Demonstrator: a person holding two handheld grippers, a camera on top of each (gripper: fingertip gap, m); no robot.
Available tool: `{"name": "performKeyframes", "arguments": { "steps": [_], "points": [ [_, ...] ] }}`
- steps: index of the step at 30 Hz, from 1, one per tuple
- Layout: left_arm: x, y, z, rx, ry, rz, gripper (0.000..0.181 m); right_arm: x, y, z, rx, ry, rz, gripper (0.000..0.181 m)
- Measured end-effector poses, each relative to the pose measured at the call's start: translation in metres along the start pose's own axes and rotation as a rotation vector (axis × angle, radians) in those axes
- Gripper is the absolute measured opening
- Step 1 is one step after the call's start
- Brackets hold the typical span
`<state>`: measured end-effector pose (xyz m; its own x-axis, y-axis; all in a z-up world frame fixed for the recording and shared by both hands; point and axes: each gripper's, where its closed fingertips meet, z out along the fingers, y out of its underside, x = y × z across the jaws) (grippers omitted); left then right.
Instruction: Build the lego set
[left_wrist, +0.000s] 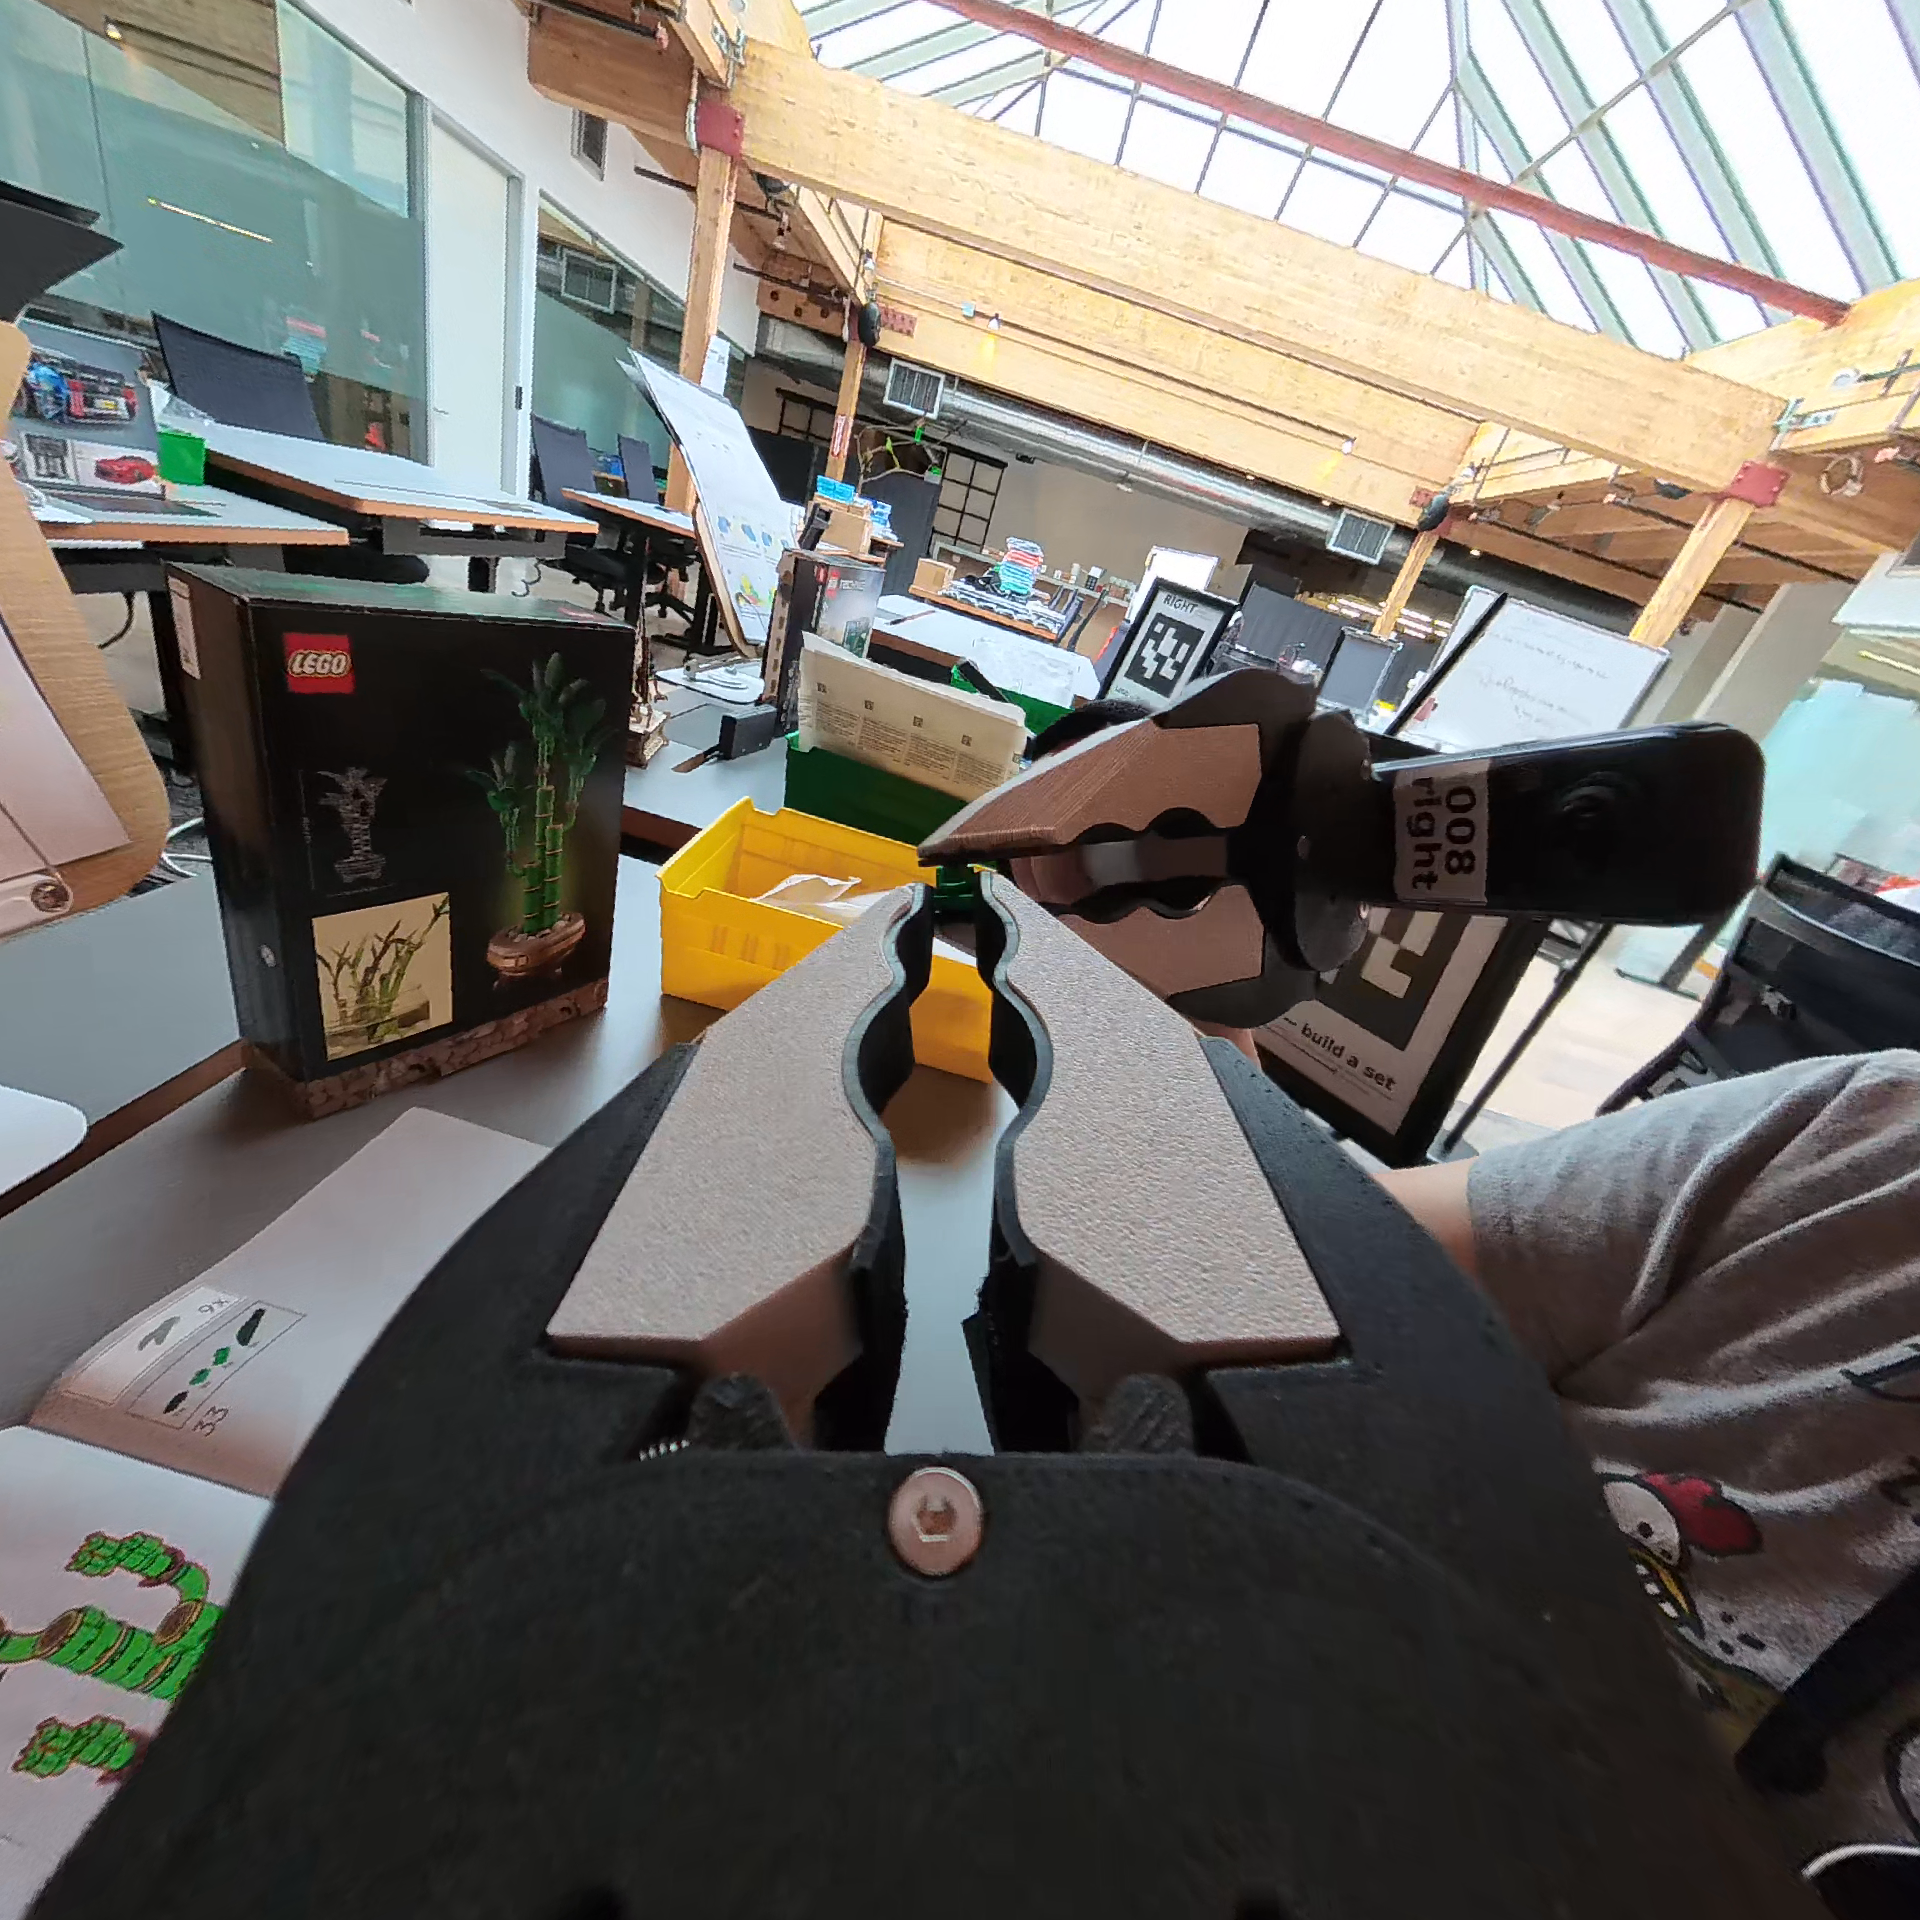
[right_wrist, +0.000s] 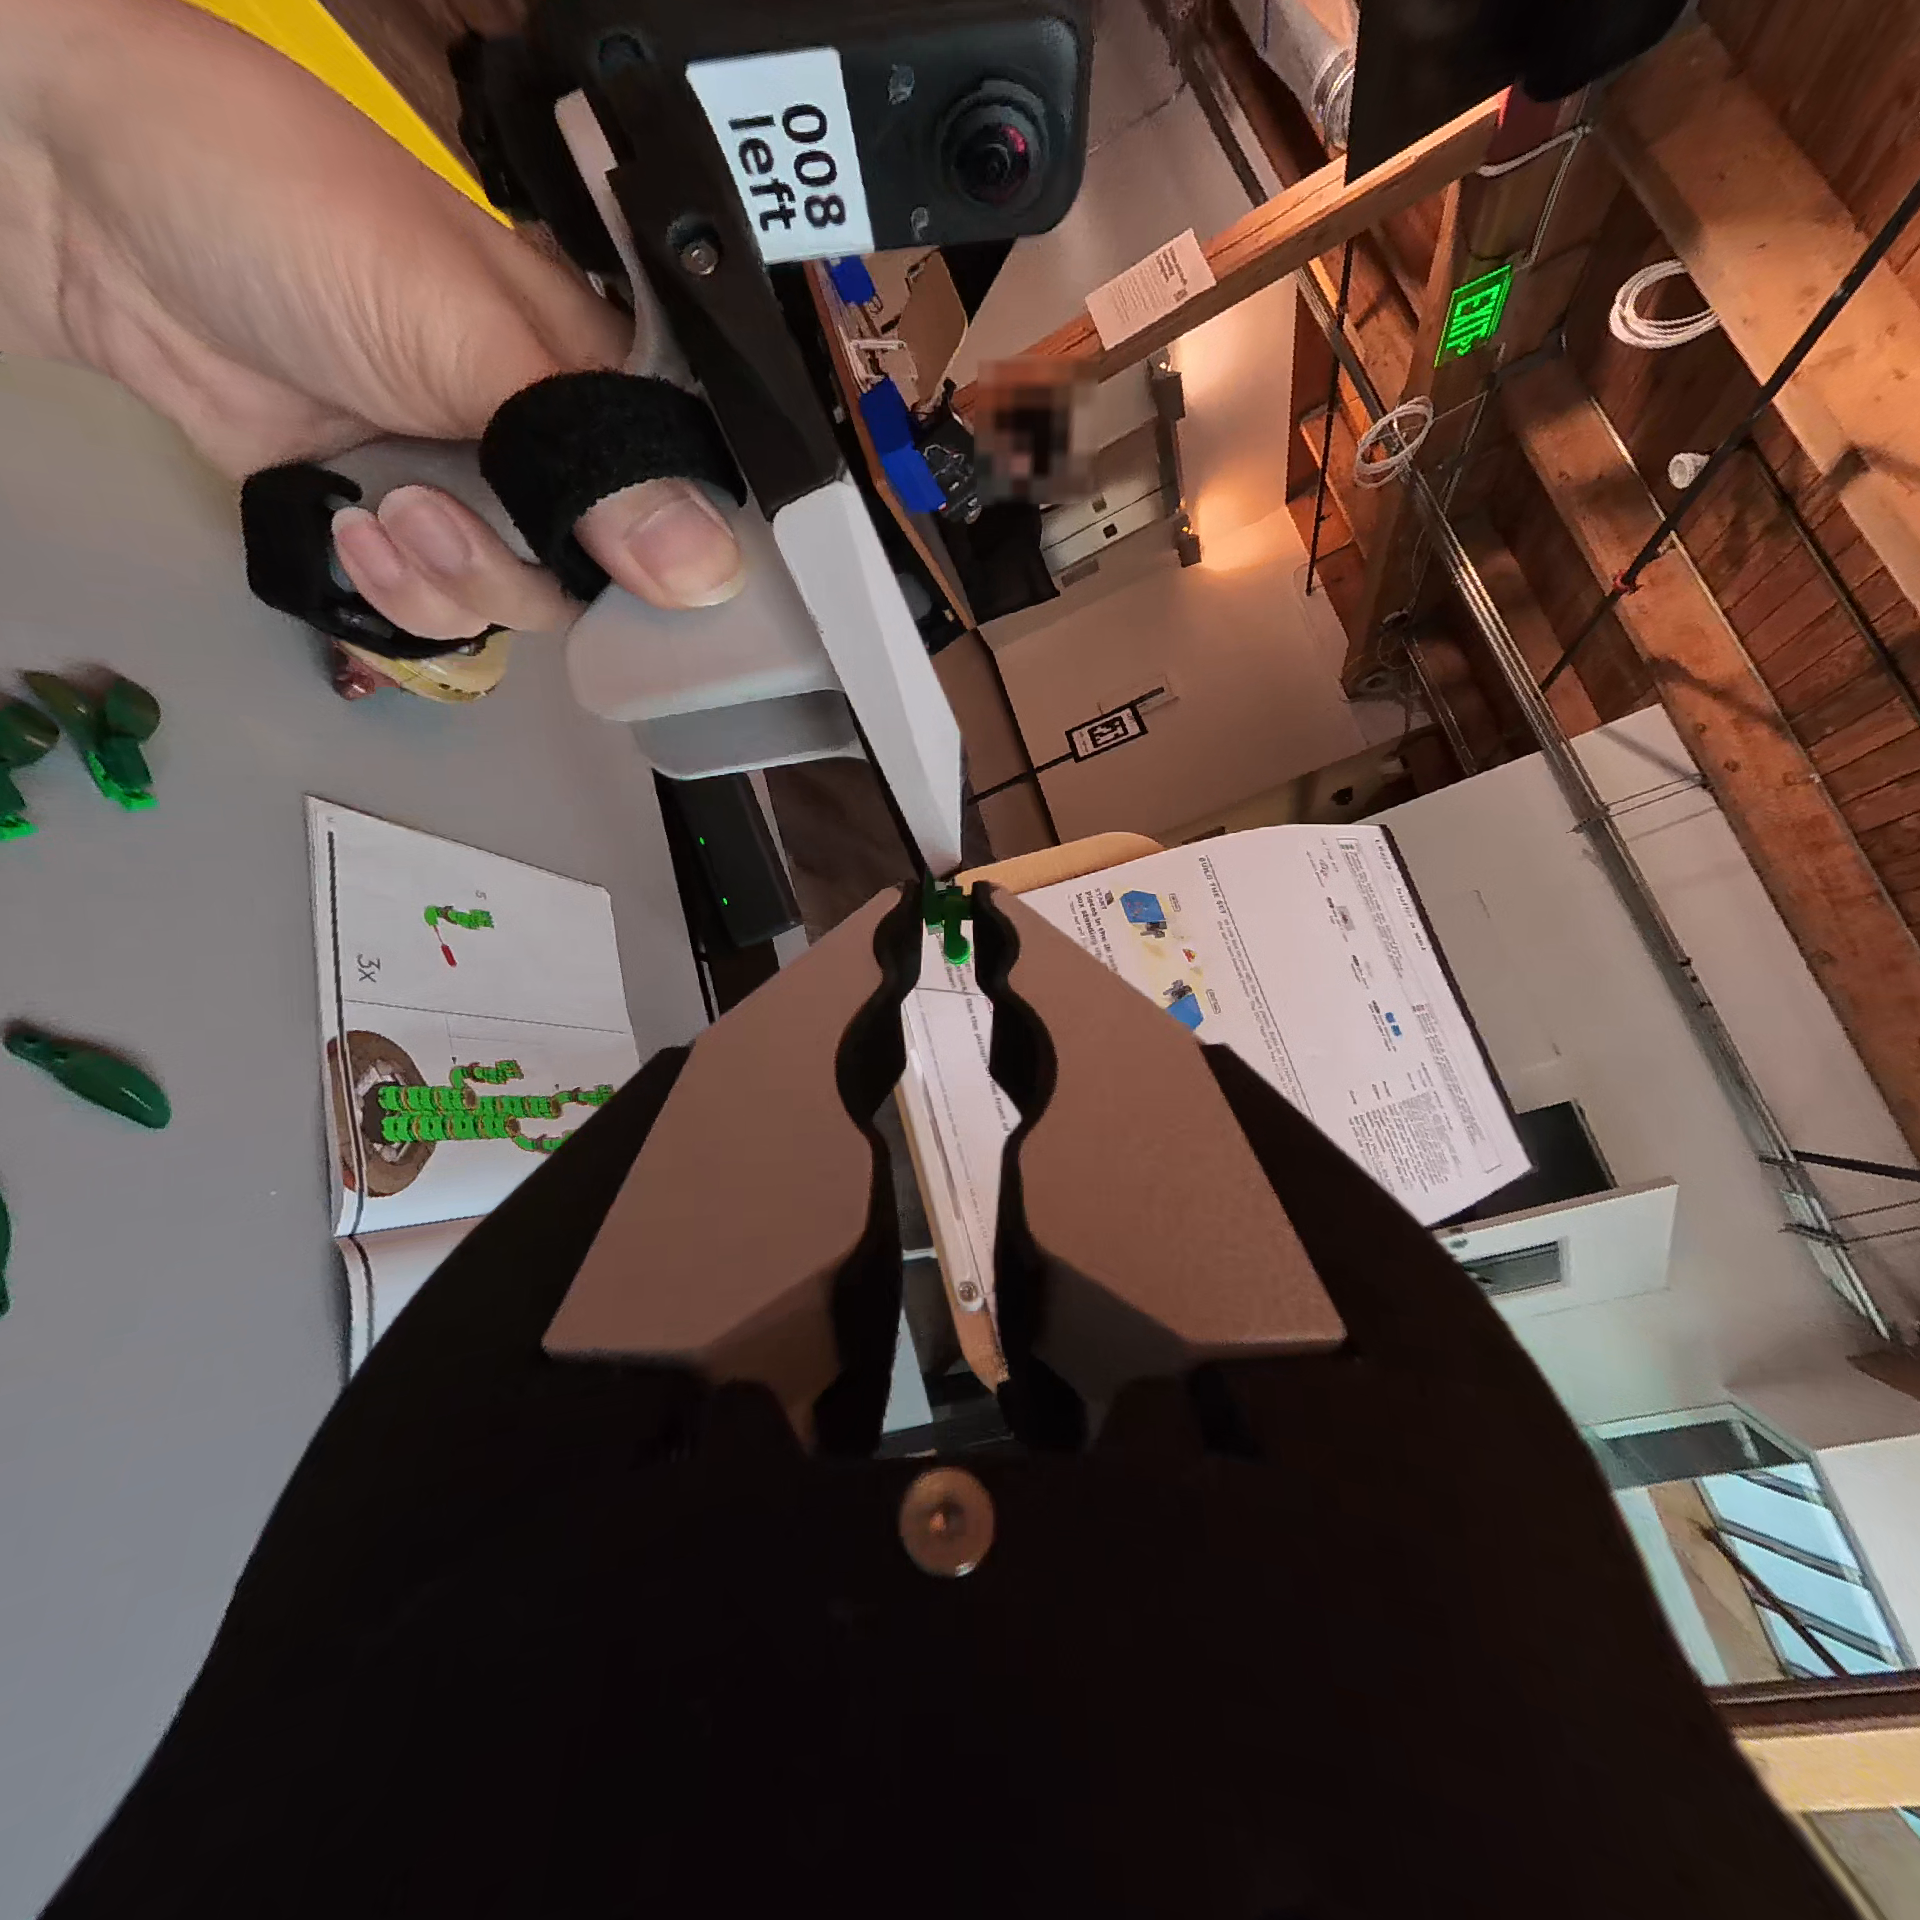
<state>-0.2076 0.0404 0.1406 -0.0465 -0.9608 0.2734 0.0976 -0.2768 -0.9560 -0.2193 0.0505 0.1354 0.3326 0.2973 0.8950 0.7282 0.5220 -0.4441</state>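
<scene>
A small green lego piece (left_wrist: 957, 886) is held in the air between both grippers. My left gripper (left_wrist: 951, 896) is shut on it with the fingertips a narrow gap apart. My right gripper (left_wrist: 961, 868) comes in from the right and meets the same piece tip to tip. In the right wrist view, my right gripper (right_wrist: 948, 906) is shut on the green piece (right_wrist: 945, 916), and my left gripper (right_wrist: 940, 862) reaches down from above, held by a hand (right_wrist: 260, 260). Most of the piece is hidden by the fingertips.
The open instruction booklet (right_wrist: 468, 1018) lies on the grey table (right_wrist: 156, 1351); it also shows in the left wrist view (left_wrist: 156, 1455). Loose dark green leaf pieces (right_wrist: 94, 1075) lie to its left. The set's box (left_wrist: 416, 821) and a yellow bin (left_wrist: 748, 914) stand behind. The tips of both grippers are at nearly the same place.
</scene>
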Motion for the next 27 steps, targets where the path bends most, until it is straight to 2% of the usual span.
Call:
{"name": "performKeyframes", "arguments": {
  "steps": [13,27],
  "points": [
    [-0.008,0.006,-0.002,-0.05,-0.056,0.035,0.005,-0.006,0.005,0.008,-0.064,-0.021,0.014,0.007],
    [-0.021,0.017,-0.001,-0.106,-0.104,0.021,0.005,-0.017,0.018,0.014,-0.121,-0.045,-0.054,0.005]
  ]
}}
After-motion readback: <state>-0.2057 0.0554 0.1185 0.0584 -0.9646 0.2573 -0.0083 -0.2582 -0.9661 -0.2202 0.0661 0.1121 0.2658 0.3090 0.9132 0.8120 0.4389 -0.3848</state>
